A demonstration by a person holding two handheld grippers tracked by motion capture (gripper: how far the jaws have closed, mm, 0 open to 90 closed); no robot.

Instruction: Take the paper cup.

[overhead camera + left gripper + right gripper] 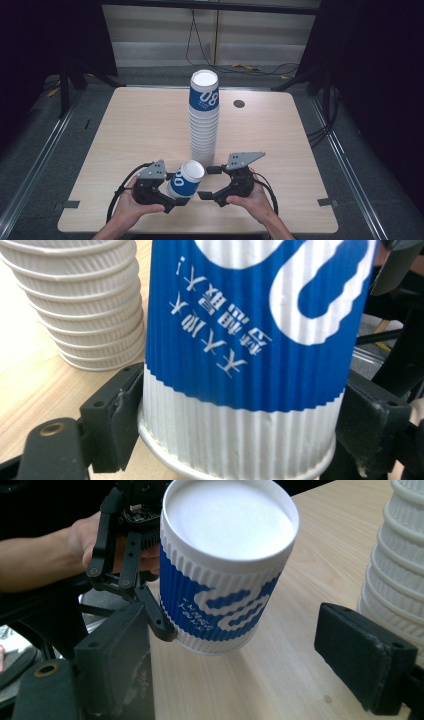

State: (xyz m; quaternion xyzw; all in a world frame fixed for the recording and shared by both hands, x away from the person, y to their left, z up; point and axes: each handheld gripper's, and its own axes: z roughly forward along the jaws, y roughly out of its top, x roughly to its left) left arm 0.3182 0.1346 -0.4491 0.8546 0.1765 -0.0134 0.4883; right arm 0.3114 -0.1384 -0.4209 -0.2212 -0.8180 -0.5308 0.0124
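A tall stack of ribbed white paper cups (204, 125) stands upside down at the table's middle, topped by a blue-and-white cup; it also shows in the left gripper view (90, 305) and the right gripper view (400, 570). My left gripper (181, 194) (240, 430) is shut on a single blue-and-white cup (185, 179) (250, 340) (225, 570), held tilted just above the table in front of the stack, its white closed end up. My right gripper (209, 182) (240, 665) stands open right of that cup, its jaws either side of it and apart from it.
The wooden table (140, 130) has a round cable grommet (239, 103) at the back right of the stack. Cables (260, 67) lie on the floor behind the table. Metal rails (345, 165) run along both sides.
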